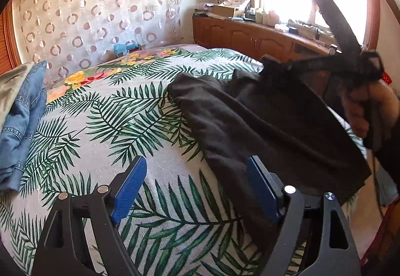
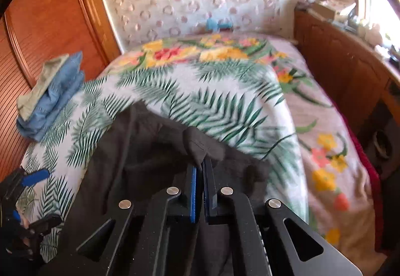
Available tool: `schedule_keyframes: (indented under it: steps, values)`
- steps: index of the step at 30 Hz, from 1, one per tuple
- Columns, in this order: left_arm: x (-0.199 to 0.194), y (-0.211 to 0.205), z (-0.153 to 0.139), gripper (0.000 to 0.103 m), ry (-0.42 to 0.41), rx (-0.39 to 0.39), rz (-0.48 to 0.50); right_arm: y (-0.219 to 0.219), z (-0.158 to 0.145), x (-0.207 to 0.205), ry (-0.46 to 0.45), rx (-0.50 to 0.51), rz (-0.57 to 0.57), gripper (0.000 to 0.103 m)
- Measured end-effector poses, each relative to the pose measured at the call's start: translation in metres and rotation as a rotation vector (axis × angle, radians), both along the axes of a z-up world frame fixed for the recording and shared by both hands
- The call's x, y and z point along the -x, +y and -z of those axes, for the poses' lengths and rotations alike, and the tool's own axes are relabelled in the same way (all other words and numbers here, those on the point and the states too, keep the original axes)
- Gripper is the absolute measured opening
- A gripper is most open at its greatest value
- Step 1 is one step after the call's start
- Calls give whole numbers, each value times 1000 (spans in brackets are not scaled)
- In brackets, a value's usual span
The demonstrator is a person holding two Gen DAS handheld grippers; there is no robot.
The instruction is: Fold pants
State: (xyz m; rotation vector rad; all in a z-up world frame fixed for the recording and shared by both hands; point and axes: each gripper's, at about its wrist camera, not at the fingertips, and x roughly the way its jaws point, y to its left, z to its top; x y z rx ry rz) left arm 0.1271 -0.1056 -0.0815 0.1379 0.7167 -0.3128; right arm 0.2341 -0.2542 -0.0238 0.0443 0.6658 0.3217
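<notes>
Pants (image 1: 262, 123) lie dark and limp across our leaf-print bedspread (image 1: 155, 201), soft and light enough to sag wherever unsupported, so we would take them by hems or waistband. Our right gripper (image 2: 200, 171) is clamped on a fold, probably the waistband; our left gripper (image 1: 195, 188) stands wide apart, empty. We read no labels.
</notes>
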Motion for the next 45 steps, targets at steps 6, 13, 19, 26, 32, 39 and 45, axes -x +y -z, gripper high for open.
schedule_keyframes:
  steps: [6,13,19,26,32,39,45]
  values:
    - [-4,-1,6,83,30,-1,6,-19,8,1,-2,10,87,4]
    - [-11,-8,13,83,83,-39,15,-21,15,-3,29,-32,77,4]
    - [-15,-6,19,83,129,-25,21,-21,14,-16,57,-22,61,6]
    - [-17,-4,19,83,141,-11,20,-34,7,-3,-24,13,122,1]
    - [-17,-4,19,83,142,-9,20,-41,19,-10,9,26,137,1]
    - [-17,-4,19,83,142,-7,20,-36,17,-12,-4,57,179,1]
    - [-16,-2,14,83,121,16,19,-36,20,-14,4,45,167,1]
